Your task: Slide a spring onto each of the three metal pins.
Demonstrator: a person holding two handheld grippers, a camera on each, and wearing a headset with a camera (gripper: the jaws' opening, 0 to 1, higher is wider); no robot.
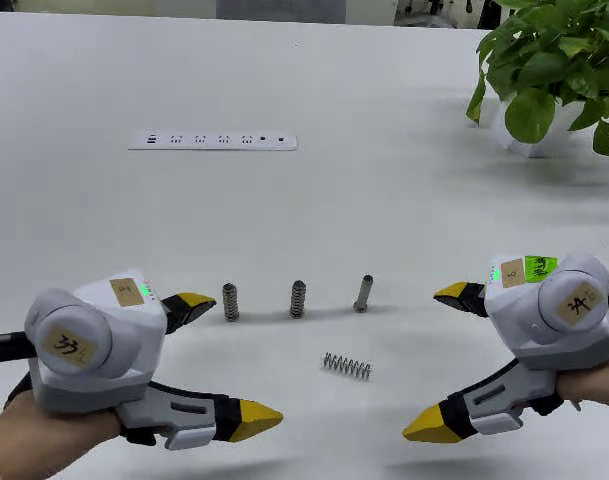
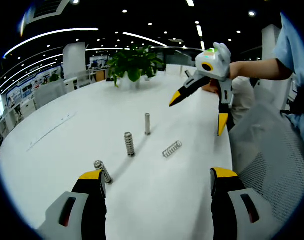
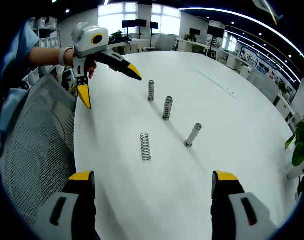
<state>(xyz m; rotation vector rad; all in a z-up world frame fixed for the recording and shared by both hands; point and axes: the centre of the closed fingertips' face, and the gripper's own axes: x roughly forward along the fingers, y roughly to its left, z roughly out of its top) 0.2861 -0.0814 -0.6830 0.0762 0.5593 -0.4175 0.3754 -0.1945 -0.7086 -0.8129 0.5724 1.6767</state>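
Observation:
Three metal pins stand in a row on the white table. The left pin (image 1: 230, 301) and the middle pin (image 1: 298, 298) each carry a spring; the right pin (image 1: 363, 293) is bare. A loose spring (image 1: 346, 366) lies flat in front of them, also seen as the loose spring (image 2: 171, 148) and the loose spring (image 3: 145, 146). My left gripper (image 1: 234, 360) is open at the lower left, close to the left pin (image 2: 103, 171). My right gripper (image 1: 444, 360) is open at the lower right, beside the bare pin (image 3: 192, 135). Neither holds anything.
A white power strip (image 1: 212, 141) lies flat farther back on the table. A potted green plant (image 1: 554, 60) stands at the back right corner. A mesh chair (image 3: 29, 145) sits by the table's near edge.

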